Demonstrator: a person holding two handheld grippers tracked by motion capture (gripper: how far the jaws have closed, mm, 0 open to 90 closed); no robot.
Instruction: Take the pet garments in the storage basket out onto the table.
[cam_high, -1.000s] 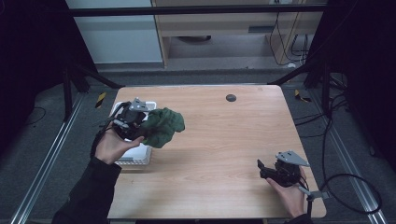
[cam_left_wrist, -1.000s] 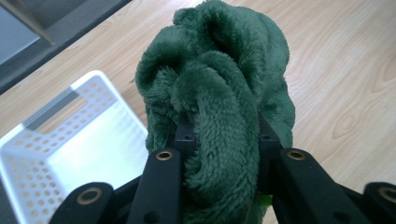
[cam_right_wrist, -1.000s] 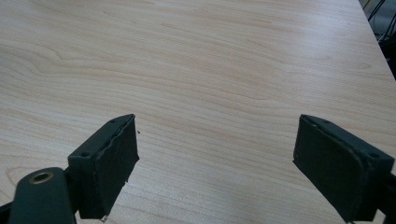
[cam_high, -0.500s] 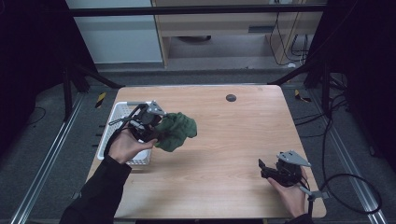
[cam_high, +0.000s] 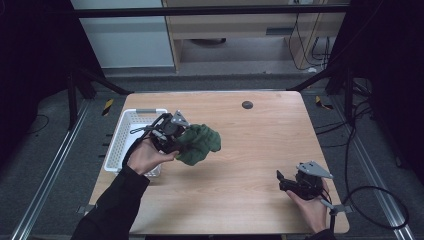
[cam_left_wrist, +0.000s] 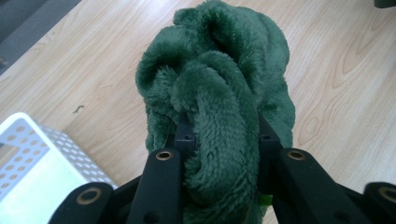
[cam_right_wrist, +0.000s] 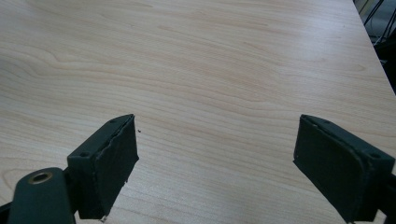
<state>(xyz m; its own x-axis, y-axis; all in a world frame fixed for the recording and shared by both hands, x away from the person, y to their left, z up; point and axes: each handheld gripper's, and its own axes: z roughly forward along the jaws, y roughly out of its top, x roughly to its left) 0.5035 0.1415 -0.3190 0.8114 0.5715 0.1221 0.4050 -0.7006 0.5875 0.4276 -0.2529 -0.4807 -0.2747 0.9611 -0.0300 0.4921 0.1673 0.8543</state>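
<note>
A dark green plush cloth hangs bunched above the wooden table, just right of a white basket. My left gripper is shut on it; in the left gripper view the fuzzy cloth bulges between and over both black jaws. My right gripper rests low near the table's front right corner, held by a hand. In the right gripper view its jaws stand wide apart over bare wood, with nothing between the fingertips.
The white perforated basket sits at the table's left edge, partly under the person's left hand. A small dark round disc lies near the far edge. Metal rails and cables run along the floor on both sides.
My left gripper has carried the green cloth rightward, from over the basket out over the table. The right gripper has stayed put.
</note>
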